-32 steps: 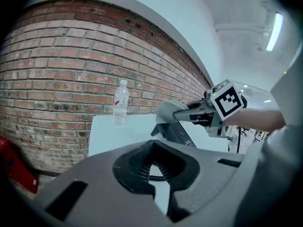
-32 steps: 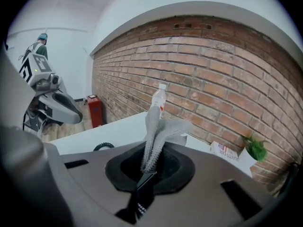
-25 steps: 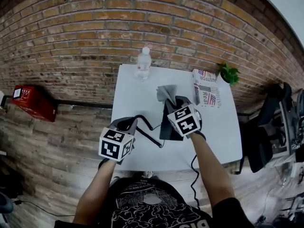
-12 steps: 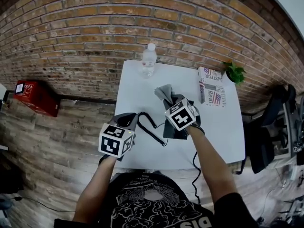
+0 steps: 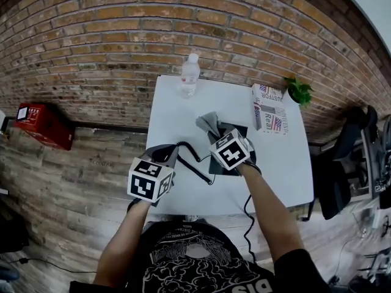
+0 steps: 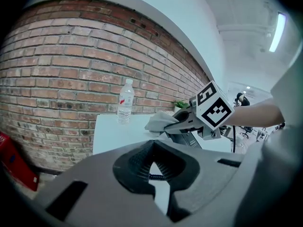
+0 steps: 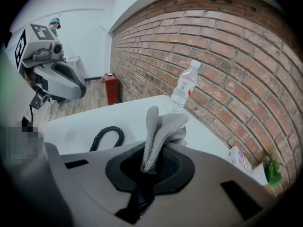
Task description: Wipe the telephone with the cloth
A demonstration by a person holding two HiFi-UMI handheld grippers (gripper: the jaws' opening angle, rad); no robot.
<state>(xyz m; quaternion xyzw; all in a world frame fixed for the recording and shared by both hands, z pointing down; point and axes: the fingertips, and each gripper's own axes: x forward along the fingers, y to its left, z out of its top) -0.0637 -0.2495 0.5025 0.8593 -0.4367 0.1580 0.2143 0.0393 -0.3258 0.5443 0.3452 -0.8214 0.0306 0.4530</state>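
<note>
Looking down in the head view, I am holding the right gripper over the black telephone on the white table. Its jaws are clamping a grey cloth, which is sticking out just beyond their tips above the telephone's far edge. I cannot tell whether the cloth is touching the telephone. My left gripper is hovering just left of the telephone, with the coiled cord running from its tips across to the telephone. Well beyond both sets of jaws a water bottle is standing at the table's far edge. A printed box and a potted plant are sitting out to the right of my right jaws.

In the left gripper view, my jaws are pressing together at their tips, and a short stretch of the coiled cord is crossing the small gap just behind them. Ahead and to the right, the right gripper is pinching the cloth above the telephone. The water bottle is standing ahead, slightly left.

In the right gripper view, my jaws are gripping the cloth tightly, and it is rising from them in a folded ridge. The coiled cord is lying on the table just left of the jaws. The left gripper is hanging farther left, and the water bottle is standing ahead to the right.
</note>
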